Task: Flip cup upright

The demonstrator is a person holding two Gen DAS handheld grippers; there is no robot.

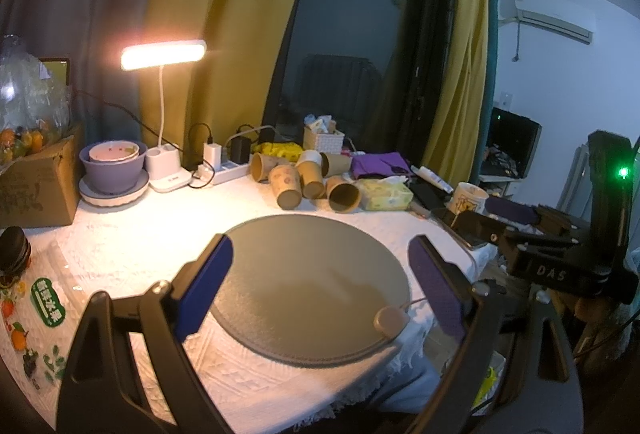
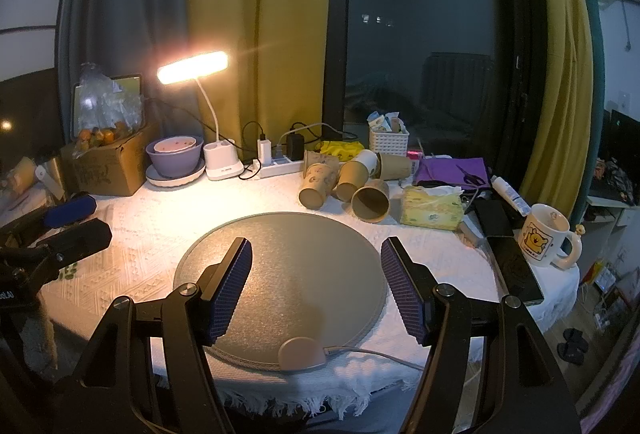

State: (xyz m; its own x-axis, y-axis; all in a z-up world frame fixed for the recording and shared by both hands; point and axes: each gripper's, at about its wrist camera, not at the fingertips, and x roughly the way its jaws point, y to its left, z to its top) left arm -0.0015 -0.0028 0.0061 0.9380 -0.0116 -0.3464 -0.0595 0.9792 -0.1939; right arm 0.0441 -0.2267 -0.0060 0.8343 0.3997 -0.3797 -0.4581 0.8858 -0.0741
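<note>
Several brown paper cups (image 1: 304, 180) lie on their sides in a heap at the back of the table, beyond a round grey mat (image 1: 312, 290); they also show in the right wrist view (image 2: 352, 182). My left gripper (image 1: 320, 286) is open and empty above the mat's near half. My right gripper (image 2: 316, 286) is open and empty above the same mat (image 2: 288, 274). The right gripper's body shows at the right edge of the left wrist view (image 1: 560, 246). The left gripper's fingers show at the left of the right wrist view (image 2: 72, 218).
A lit desk lamp (image 2: 192, 68), a purple bowl on a plate (image 2: 174, 160), a power strip (image 2: 280, 166) and a cardboard box (image 2: 108, 164) stand at the back left. A tissue pack (image 2: 430, 212), a black phone (image 2: 516, 270) and a white mug (image 2: 546, 236) sit at the right.
</note>
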